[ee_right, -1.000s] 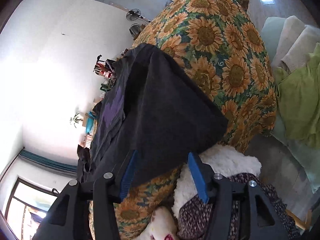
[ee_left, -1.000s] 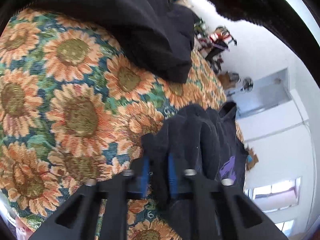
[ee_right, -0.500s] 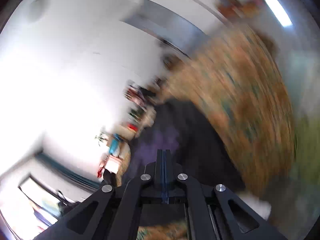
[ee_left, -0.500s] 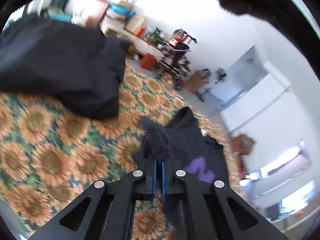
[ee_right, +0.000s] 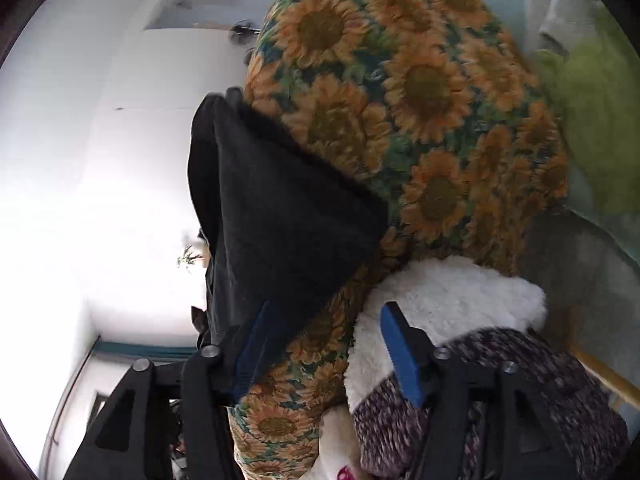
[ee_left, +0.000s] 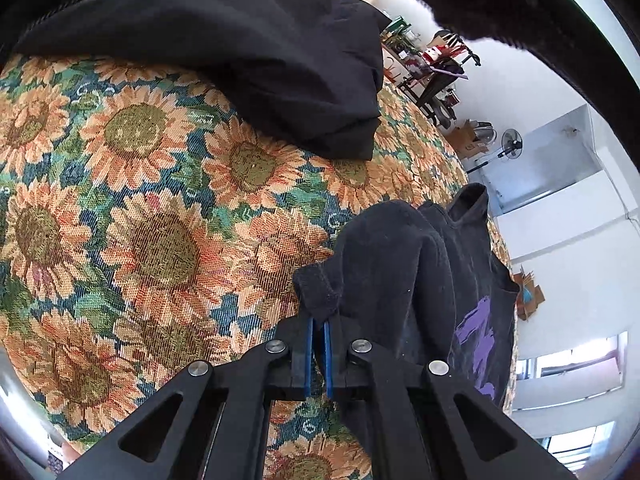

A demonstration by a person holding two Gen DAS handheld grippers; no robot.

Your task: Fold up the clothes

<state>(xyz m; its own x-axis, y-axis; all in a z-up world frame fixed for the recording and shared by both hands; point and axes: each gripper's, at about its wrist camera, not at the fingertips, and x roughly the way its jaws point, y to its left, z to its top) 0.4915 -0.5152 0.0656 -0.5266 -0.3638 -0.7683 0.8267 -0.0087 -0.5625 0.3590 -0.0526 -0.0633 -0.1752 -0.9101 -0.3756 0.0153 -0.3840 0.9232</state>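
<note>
Garments — two black ones (ee_left: 248, 40) (ee_left: 400, 264) on one sunflower cover (ee_left: 120, 208).

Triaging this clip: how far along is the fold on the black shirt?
Done: another dark garment already lies bundled on the sunflower cloth. In hand: the left gripper is shut on an edge of the black shirt; the right gripper is opening, with the shirt's near corner just beside its left pad, not pinched. Left: the shirt looks bunched, purple print exposed, no flat fold yet.
</note>
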